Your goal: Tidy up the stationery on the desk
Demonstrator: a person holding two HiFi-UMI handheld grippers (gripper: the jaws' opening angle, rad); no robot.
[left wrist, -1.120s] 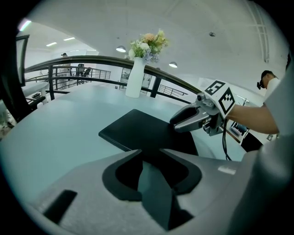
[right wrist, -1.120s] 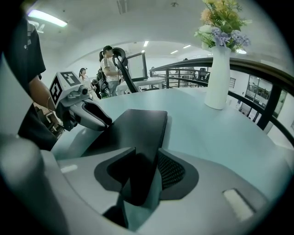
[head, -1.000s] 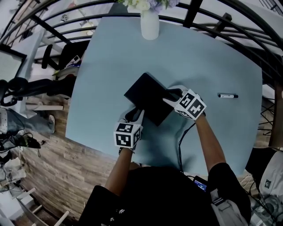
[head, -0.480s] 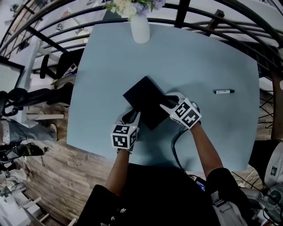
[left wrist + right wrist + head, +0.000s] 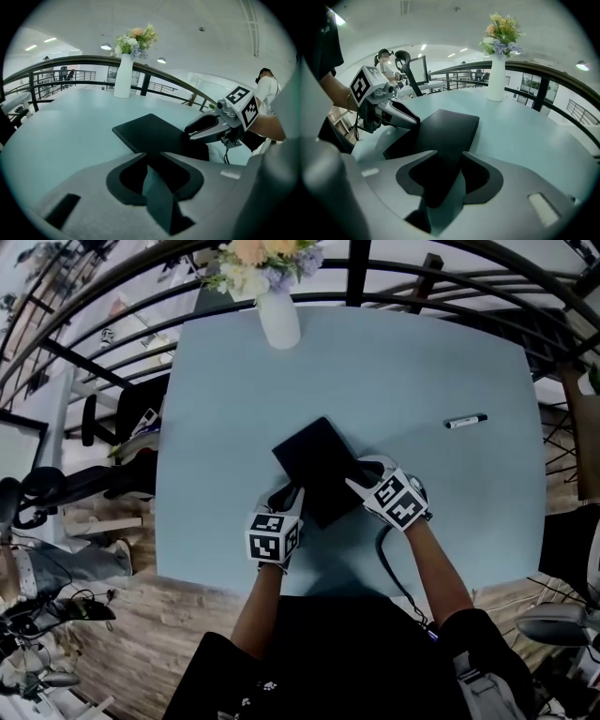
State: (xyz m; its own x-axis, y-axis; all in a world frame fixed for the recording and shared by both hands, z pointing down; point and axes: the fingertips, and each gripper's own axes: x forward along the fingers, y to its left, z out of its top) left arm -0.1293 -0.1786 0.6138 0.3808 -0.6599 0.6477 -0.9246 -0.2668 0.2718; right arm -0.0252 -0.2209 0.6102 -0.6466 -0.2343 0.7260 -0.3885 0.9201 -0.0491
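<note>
Black notebook [image 5: 314, 465] held on desk [image 5: 450, 352]

Right gripper [image 5: 354, 478] clamps its right edge, jaws partway apart. Left gripper [image 5: 292, 491] has just been closing; its jaws stand narrowly apart around the near corner (a pen [image 5: 466, 421] lies well apart).

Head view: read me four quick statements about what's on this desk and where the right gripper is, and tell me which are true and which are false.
1. A black notebook lies near the middle of the table. True.
2. The marker lies on top of the notebook. False: it lies apart on the bare table, off to the notebook's right.
3. The white vase stands upright at the table's far edge. True.
4. The right gripper hangs over the marker. False: it is at the notebook's near right edge, and that edge runs in between its jaws.
</note>
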